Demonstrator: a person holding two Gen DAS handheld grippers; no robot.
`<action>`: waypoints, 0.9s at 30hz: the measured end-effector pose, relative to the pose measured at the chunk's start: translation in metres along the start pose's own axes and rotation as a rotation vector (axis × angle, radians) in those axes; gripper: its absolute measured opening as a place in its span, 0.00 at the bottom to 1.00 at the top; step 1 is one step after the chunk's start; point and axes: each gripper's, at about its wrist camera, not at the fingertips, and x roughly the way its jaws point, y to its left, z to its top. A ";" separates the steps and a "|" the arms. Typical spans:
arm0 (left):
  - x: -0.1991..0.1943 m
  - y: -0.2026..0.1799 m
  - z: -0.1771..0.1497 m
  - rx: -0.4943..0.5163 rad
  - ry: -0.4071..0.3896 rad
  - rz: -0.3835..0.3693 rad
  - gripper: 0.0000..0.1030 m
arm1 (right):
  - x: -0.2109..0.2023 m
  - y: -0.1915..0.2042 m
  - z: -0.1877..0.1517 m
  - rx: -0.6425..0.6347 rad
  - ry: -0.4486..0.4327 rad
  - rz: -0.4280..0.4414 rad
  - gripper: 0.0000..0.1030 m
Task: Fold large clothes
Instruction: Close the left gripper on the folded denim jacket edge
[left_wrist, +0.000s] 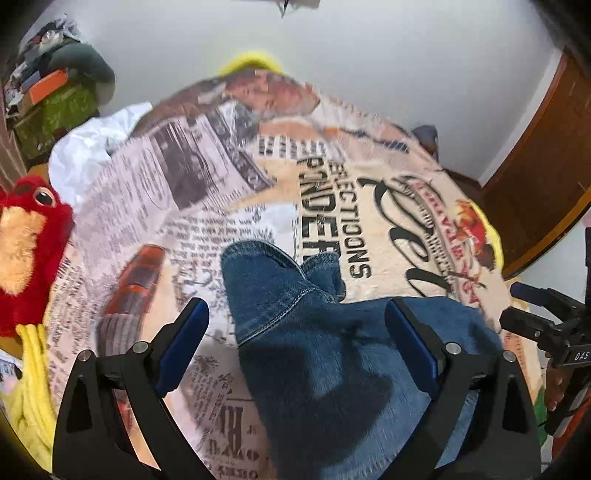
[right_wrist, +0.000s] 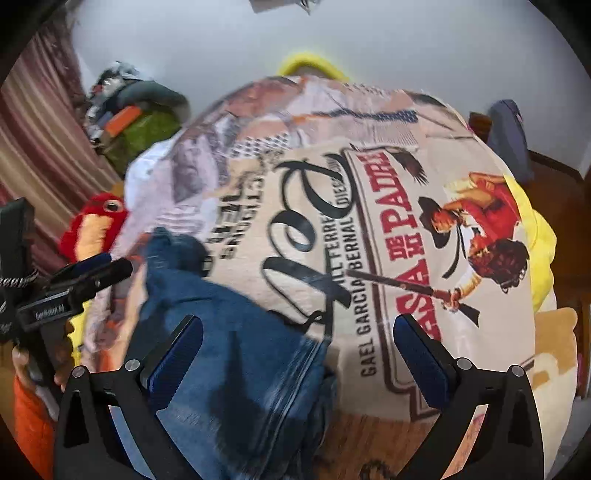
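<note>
Blue denim jeans (left_wrist: 314, 332) lie bunched on a bed cover printed with newspaper and poster art (left_wrist: 207, 184). One rounded denim end (left_wrist: 255, 262) points away from me. My left gripper (left_wrist: 297, 332) hangs open just above the denim, with one finger on each side of the cloth and nothing gripped. In the right wrist view the jeans (right_wrist: 229, 354) run under my right gripper (right_wrist: 297, 354), which is also open, its left finger over the denim and its right finger over the printed cover (right_wrist: 406, 229). Each gripper shows in the other's view: the right gripper (left_wrist: 535, 314) and the left gripper (right_wrist: 85, 277).
A red plush toy (left_wrist: 29, 236) and yellow cloth (left_wrist: 29, 387) lie at the left edge of the bed, with white cloth (left_wrist: 92, 144) behind. A cluttered pile with a green bag (left_wrist: 59, 110) stands at far left. Striped curtain (right_wrist: 33, 140), wooden door (left_wrist: 546, 162) and white wall surround the bed.
</note>
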 end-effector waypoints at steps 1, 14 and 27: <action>-0.009 0.000 -0.002 0.012 -0.010 -0.002 0.94 | -0.009 0.002 -0.003 -0.006 -0.005 0.015 0.99; -0.018 0.016 -0.094 -0.051 0.134 -0.188 0.94 | 0.003 -0.007 -0.084 0.024 0.194 0.146 1.00; 0.058 0.030 -0.130 -0.320 0.295 -0.443 0.95 | 0.062 -0.028 -0.090 0.182 0.303 0.326 1.00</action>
